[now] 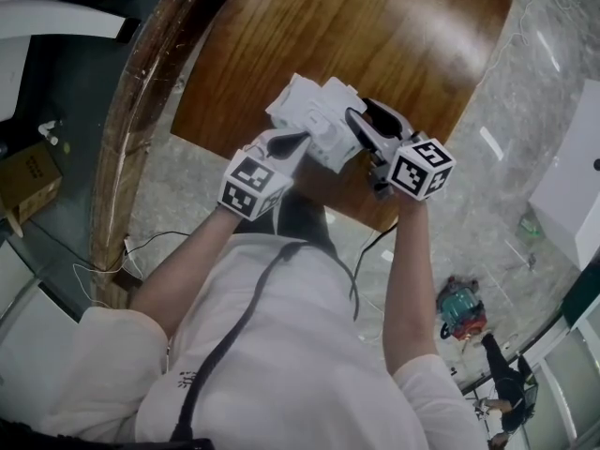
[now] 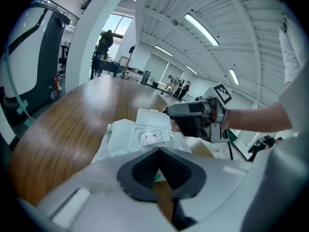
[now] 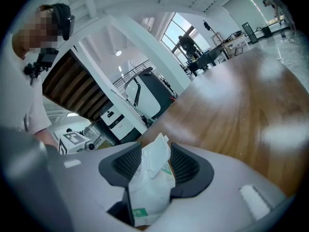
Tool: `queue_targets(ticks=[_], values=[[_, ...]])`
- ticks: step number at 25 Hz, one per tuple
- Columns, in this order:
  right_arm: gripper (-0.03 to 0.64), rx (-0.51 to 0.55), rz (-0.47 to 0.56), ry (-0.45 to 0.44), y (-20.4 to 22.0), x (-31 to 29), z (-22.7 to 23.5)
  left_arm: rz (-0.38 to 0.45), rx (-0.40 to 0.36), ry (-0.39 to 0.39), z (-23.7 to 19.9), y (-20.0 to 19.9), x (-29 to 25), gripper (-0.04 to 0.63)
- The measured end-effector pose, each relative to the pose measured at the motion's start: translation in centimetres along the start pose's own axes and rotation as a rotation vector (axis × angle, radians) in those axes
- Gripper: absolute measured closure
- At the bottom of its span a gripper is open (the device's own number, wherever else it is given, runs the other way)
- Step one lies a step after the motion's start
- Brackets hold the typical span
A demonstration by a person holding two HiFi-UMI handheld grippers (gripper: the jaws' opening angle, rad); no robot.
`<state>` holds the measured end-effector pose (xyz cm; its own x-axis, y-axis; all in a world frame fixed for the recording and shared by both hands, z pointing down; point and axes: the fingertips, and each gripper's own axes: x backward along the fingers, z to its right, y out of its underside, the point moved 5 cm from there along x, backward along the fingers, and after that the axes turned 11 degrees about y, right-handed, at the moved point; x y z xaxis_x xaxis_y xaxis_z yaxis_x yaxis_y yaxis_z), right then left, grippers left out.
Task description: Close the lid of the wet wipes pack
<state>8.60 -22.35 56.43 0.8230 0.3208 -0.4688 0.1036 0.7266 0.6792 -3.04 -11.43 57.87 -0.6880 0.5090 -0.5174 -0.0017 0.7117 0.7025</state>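
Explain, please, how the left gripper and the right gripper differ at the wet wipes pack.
The left gripper shuts its fingers on the wet wipes pack at a thin edge; the right gripper holds fingers wide, the pack filling the gap. The left takes the near edge, the right the side by the open lid. Both touch it.

Head view: both the left gripper (image 1: pixel 298 143) and right gripper (image 1: pixel 359 112) overlap the wet wipes pack (image 1: pixel 305 101), so their contact with it is hidden there. Left gripper view: pack's near edge lost behind the gripper's own grey body; the label (image 2: pixel 150 137) on its top is too blurred to read. Right gripper view: pack's lower end sinks behind the jaws' base, and its green print (image 3: pixel 138 210), probably text, is too small to read.
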Motion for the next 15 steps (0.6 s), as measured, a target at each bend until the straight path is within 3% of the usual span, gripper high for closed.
queue_targets(ticks=[15], values=[[0.436,0.034,0.026,-0.015,0.1,1.2,-2.7,-0.007,-0.012,0.013,0.1,0.5,0.5,0.589]])
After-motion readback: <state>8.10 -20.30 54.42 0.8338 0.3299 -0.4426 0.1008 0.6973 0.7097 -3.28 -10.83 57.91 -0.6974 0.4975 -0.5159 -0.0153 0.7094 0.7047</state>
